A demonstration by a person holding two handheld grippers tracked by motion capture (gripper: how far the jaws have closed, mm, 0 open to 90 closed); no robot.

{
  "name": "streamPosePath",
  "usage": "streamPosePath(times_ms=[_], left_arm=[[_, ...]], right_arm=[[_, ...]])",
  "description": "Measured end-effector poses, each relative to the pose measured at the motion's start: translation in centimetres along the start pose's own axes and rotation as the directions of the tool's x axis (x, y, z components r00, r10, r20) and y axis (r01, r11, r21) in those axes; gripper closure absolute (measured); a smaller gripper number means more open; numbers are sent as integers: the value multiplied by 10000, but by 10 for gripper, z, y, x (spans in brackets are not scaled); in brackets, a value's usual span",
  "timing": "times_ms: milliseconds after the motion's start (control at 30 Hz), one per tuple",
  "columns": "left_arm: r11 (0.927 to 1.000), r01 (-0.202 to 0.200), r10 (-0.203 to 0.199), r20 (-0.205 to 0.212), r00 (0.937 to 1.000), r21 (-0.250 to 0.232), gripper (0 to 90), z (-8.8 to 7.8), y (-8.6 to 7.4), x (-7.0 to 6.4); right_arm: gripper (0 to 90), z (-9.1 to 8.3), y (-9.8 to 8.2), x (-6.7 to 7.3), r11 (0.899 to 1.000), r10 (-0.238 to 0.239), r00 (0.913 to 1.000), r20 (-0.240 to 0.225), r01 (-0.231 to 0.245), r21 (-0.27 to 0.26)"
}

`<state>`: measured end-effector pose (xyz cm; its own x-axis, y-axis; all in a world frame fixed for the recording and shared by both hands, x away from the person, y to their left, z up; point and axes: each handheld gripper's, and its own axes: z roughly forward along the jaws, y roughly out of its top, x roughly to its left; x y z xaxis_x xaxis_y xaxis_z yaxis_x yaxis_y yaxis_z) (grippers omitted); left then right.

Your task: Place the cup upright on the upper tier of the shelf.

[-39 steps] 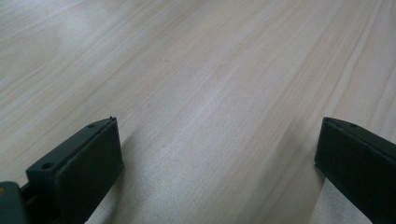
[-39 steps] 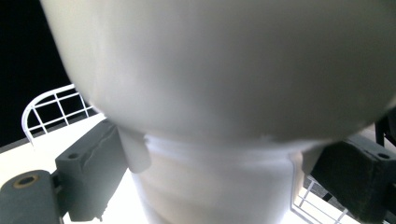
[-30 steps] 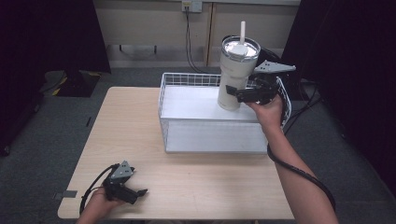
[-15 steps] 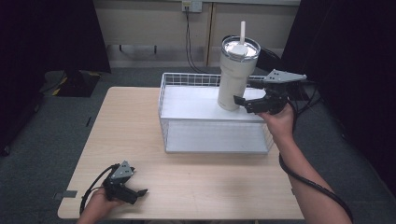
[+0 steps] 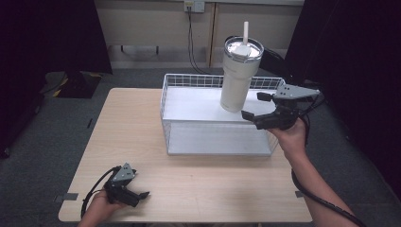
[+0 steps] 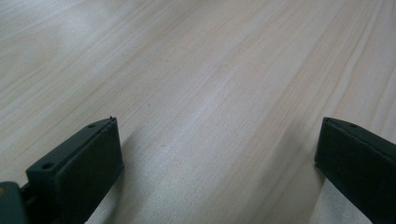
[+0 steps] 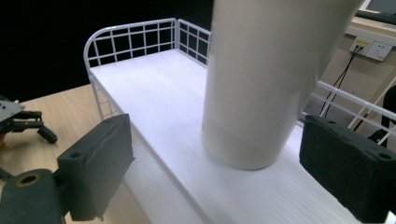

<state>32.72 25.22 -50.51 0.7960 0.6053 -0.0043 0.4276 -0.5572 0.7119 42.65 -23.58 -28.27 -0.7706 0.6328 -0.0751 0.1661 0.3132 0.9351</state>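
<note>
Between the spread black jaws of the right gripper (image 5: 259, 105) nothing is held; its pads are seen well apart, just short of the tall cream-white insulated tumbler with a clear lid and a white straw (image 5: 239, 75). That tumbler is stood upright on the upper shelf of the white wire-sided metal rack (image 5: 189, 81), near the shelf's right end, and no pad is touching it. Near the front-left corner of the pale wooden table (image 5: 132, 123), the left gripper (image 5: 135, 195) is rested low over bare wood, its jaws likewise wide and empty. A risk is judged here: the tumbler is tall and narrow at its base, so it could be tipped off the shelf if it is clipped by a jaw, or by the trailing black cable (image 5: 321, 201)
</note>
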Motion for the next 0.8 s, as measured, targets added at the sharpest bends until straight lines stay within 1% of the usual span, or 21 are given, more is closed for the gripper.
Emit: streamPosePath(times_ms=[33,133,233,400,500,600,667,800], left_arm=[[10000,0,0,-2,10000,-1,1,0,0,0],[10000,0,0,-2,10000,-1,1,0,0,0],[10000,-2,2,-2,10000,0,1,0,0,0],[10000,-2,2,-1,10000,0,1,0,0,0],[10000,-3,3,-1,10000,0,1,0,0,0],[10000,-1,1,-1,10000,0,1,0,0,0],[10000,2,-2,0,10000,-3,1,0,0,0],[10000,-1,1,-2,10000,-2,1,0,0,0]], right_arm=[[93,-1,-1,2,10000,-66,10000,6,66,38],[93,-2,-6,7,9999,-79,9998,-181,80,79],[93,-4,-10,13,9998,-189,9993,-310,192,109],[93,-4,-20,20,9993,-263,9987,-434,274,237],[93,-6,-26,23,9998,-127,9983,-574,136,152],[93,-7,-31,25,9998,209,9969,-764,-212,-37],[93,-7,-33,26,9999,141,9969,-777,-141,-4],[93,-6,-39,28,9998,192,9957,-905,-189,46]])
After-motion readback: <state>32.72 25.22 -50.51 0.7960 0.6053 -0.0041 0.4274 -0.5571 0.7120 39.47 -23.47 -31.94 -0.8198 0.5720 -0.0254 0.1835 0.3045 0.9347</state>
